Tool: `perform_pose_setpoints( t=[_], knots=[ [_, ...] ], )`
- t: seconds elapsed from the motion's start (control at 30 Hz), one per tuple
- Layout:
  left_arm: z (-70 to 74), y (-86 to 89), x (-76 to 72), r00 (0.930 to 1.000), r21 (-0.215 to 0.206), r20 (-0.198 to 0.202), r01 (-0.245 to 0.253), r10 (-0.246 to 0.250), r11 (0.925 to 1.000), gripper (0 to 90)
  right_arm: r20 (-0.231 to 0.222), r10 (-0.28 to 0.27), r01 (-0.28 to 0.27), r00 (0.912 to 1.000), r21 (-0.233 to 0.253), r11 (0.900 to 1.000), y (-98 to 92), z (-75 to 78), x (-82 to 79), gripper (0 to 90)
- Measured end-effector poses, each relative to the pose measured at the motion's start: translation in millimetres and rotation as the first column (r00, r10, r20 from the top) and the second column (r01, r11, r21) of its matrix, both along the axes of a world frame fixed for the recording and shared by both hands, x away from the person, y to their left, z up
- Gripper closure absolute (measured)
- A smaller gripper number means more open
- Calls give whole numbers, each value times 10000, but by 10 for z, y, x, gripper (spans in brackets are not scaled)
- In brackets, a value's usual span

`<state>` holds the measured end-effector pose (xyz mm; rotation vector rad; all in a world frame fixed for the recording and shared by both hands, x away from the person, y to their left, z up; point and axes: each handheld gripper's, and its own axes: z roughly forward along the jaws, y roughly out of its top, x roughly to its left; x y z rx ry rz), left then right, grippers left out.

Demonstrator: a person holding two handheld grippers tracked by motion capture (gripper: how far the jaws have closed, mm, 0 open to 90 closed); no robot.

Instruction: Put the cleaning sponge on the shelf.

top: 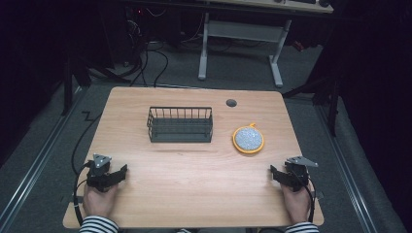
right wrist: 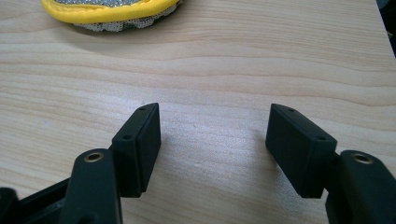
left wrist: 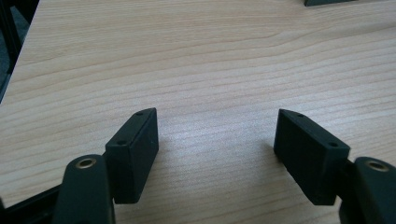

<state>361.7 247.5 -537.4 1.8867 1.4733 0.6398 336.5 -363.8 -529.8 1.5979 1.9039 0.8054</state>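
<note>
Risk lies in our right gripper point(top: 278, 174), jaws wide apart like the left gripper point(top: 119, 173), pinching only the scrubber's point(top: 248, 139) yellow rim at right of centre, dropping it short of the basket point(top: 180, 124).

A: Counter point(top: 194, 170) — pale wood grain. Basket point(top: 180, 124) — dark grey wire.
B: Right of basket, scrubber point(top: 248, 140): silver speckled, yellow rim. Sleeves point(top: 98, 225) striped black-white. Hand-held grippers black.

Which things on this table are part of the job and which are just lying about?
Part of the job:
- round yellow-rimmed scrubber, nearest the right tongs
- black wire basket
- left tongs, open and empty like the right

Just lying about:
- cable hole in the table
- desk frame on the floor behind
</note>
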Motion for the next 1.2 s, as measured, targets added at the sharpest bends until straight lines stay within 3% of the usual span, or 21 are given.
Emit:
perform_pose_setpoints(
  t=[0.37,0.57,0.77,1.07,1.2],
  knots=[
    [0,-2,1,10000,6,-15,16,-16,10000,299,0,23,-23,10000,-10,10000,1,0,-2,354],
    [-1,6,12,9992,-62,-102,376,-377,9993,245,-2,49,-49,10000,-2,10000,0,0,-1,352],
    [42,43,46,9992,-518,-363,137,-156,9986,307,9,115,-115,9999,-3,9999,1,0,-1,349],
    [408,-79,164,9968,-1051,-44,794,-803,9913,333,-5,141,-141,9999,9,9999,4,0,-3,349],
    [570,-181,259,9933,-966,159,1153,-1143,9886,333,-14,132,-132,9999,24,9999,6,0,-4,348]
  ],
)
